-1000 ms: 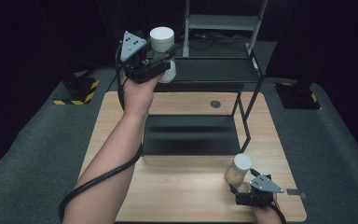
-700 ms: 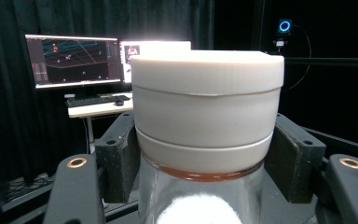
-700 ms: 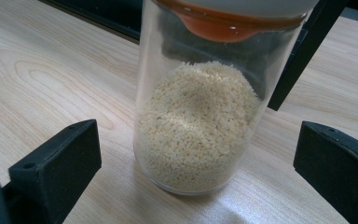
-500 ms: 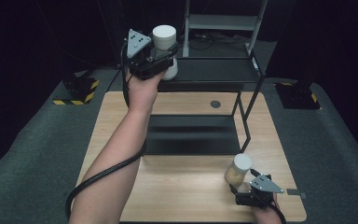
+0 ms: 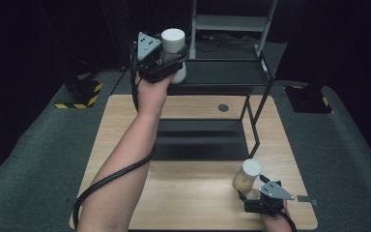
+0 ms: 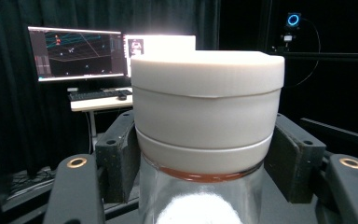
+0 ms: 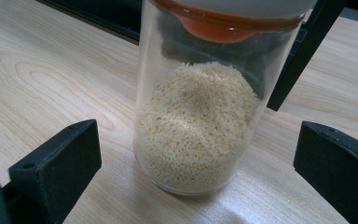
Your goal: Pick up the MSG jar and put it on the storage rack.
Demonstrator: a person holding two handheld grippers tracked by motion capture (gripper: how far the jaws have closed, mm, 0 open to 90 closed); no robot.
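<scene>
2 unlabelled jars: left gripper (image 5: 171, 60) clamps white-lidded jar (image 5: 174, 46); right gripper (image 5: 258, 195) gapes around grain jar (image 5: 247, 176).

A lab: black curtains (image 6: 18, 116), monitors (image 6: 77, 53) on a desk (image 6: 100, 101), a tracking camera (image 6: 292, 21), hazard-striped stand bases (image 5: 77, 94).

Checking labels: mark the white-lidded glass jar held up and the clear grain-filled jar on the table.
white-lidded glass jar (image 6: 207, 112), left gripper view, lid's side wall.
clear grain-filled jar (image 7: 196, 126), right gripper view, glass over grains.

Wooden table (image 5: 193, 193), grey carpet (image 5: 352, 145), dark curtains (image 6: 9, 116)
</scene>
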